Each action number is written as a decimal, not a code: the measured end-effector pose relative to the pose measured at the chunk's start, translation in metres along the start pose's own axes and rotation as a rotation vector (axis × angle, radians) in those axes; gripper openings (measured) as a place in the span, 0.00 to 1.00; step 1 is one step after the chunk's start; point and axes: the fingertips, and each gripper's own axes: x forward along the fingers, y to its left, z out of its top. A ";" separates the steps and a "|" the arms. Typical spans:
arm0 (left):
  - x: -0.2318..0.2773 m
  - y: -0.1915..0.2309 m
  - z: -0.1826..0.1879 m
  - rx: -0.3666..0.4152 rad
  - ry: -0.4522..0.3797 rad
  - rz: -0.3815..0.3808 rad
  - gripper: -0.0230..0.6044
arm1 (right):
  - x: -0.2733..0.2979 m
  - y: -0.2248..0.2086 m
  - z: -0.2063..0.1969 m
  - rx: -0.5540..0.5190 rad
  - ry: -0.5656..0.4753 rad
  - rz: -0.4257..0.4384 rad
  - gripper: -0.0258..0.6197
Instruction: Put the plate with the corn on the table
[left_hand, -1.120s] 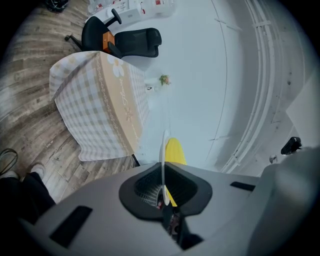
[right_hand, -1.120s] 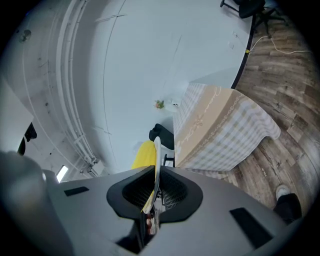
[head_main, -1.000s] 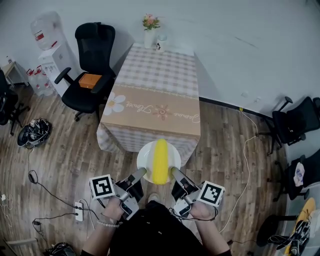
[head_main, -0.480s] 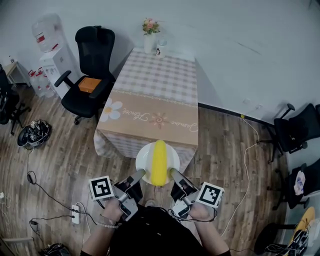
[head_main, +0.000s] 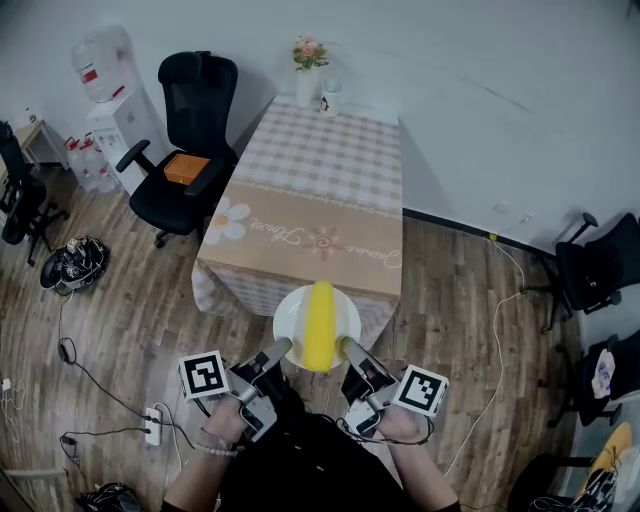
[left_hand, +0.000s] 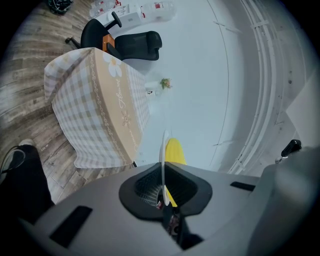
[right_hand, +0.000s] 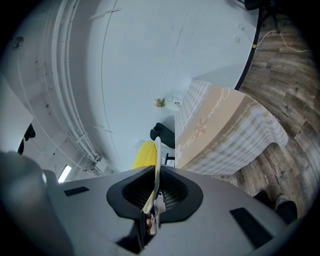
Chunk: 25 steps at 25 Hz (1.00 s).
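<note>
A white plate (head_main: 293, 318) carrying a yellow ear of corn (head_main: 320, 323) is held in the air just short of the table's near edge. My left gripper (head_main: 281, 347) is shut on the plate's near left rim. My right gripper (head_main: 349, 347) is shut on its near right rim. In the left gripper view the plate (left_hand: 163, 155) shows edge-on between the jaws, with the corn (left_hand: 174, 152) behind it. The right gripper view shows the same: plate rim (right_hand: 157, 160) edge-on, corn (right_hand: 143, 154) beside it. The table (head_main: 330, 170) has a checked cloth with a tan floral runner.
A vase of flowers (head_main: 308, 68) and a mug (head_main: 329, 100) stand at the table's far end. A black office chair (head_main: 183, 150) is left of the table, a water dispenser (head_main: 112, 105) beyond it. More chairs (head_main: 596, 262) sit at the right. Cables and a power strip (head_main: 152, 423) lie on the wood floor.
The table sits slightly higher and further right in the head view. The plate and both grippers keep their place in the view.
</note>
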 end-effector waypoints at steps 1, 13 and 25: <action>0.001 0.000 0.001 0.000 0.001 0.002 0.07 | 0.000 -0.001 0.001 0.000 -0.001 -0.002 0.12; 0.035 0.007 0.027 -0.009 0.047 -0.010 0.07 | 0.021 -0.016 0.029 -0.012 -0.034 -0.029 0.12; 0.087 0.003 0.097 -0.009 0.108 -0.011 0.07 | 0.083 -0.022 0.083 -0.004 -0.067 -0.046 0.12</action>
